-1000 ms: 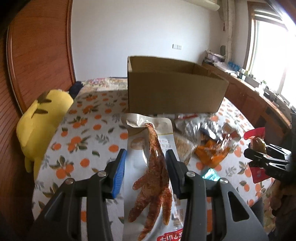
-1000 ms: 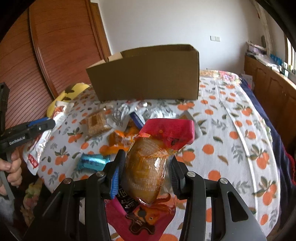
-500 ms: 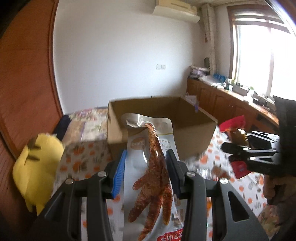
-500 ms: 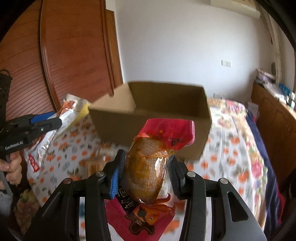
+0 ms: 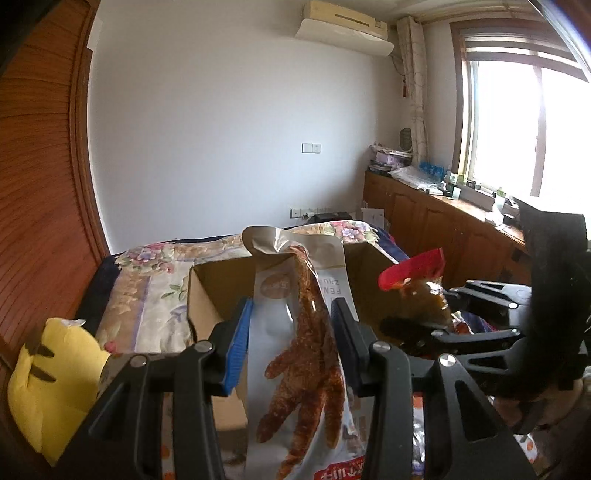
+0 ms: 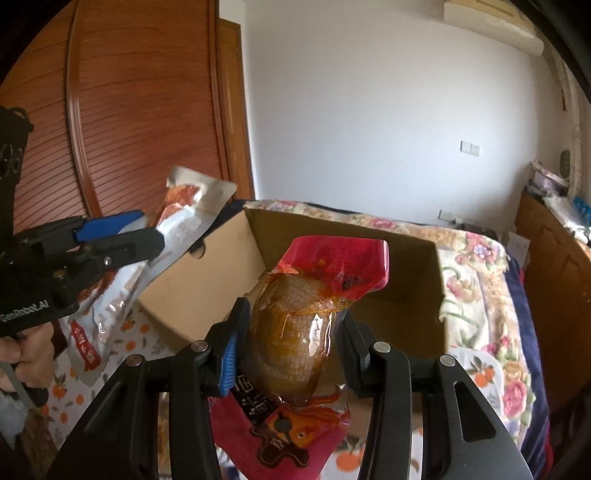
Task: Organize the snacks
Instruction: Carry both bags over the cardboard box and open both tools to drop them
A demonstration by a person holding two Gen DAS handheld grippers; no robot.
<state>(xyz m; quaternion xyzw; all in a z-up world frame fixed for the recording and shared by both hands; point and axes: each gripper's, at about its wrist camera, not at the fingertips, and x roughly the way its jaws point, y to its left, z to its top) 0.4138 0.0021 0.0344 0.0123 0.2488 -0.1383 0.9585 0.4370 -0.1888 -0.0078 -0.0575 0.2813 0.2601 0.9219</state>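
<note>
Snacks ride clamped: your left gripper (image 5: 291, 343) grips the chicken-foot packet (image 5: 306, 354), your right gripper (image 6: 290, 341) the red pouch (image 6: 310, 306). Carry both past the cardboard box (image 6: 388, 295) rim before releasing.

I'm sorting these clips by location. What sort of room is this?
Most likely a bedroom in a home. A floral bedspread covers what looks like a bed, under the cardboard box; a wall air conditioner hangs above, and low wooden cabinets run beneath the window.
</note>
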